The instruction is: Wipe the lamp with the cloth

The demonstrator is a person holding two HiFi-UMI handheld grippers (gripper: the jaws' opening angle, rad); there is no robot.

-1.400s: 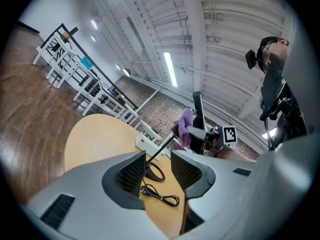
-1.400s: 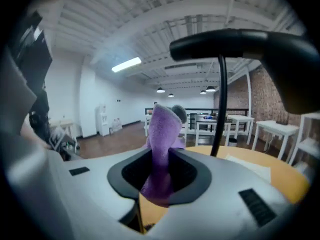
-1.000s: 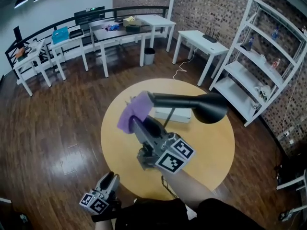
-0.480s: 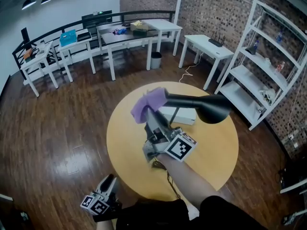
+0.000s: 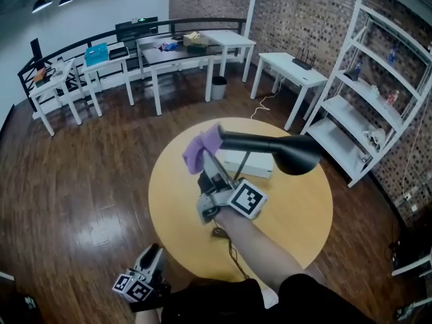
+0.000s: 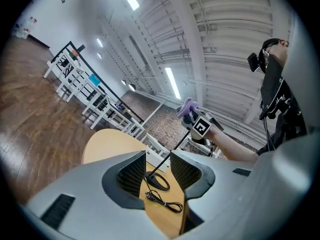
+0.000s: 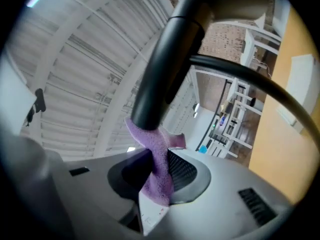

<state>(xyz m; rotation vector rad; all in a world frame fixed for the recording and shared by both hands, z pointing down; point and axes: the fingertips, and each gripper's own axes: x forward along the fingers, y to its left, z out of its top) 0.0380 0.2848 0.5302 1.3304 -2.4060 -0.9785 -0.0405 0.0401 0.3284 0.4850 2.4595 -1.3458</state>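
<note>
The right gripper (image 5: 206,156) is pinching a purple cloth (image 5: 201,147) between its jaws, and the pads are pressing on the fabric from both sides. It is holding the cloth up against the narrow end of the black lamp (image 5: 280,150), where the dark tube is touching the fabric (the right gripper view is showing this contact most plainly). The lamp's wide shade is pointing to the right in the head view, above a round wooden table (image 5: 300,211), with a white box (image 5: 253,162) lying on the table beneath it. The left gripper (image 5: 155,252) is hanging low, near the table's near edge and well apart from the lamp. Its jaws are standing a narrow gap apart with nothing between them. Through that gap the lamp's round base (image 6: 159,181) and a black cord (image 6: 164,199) are showing on the tabletop.
</note>
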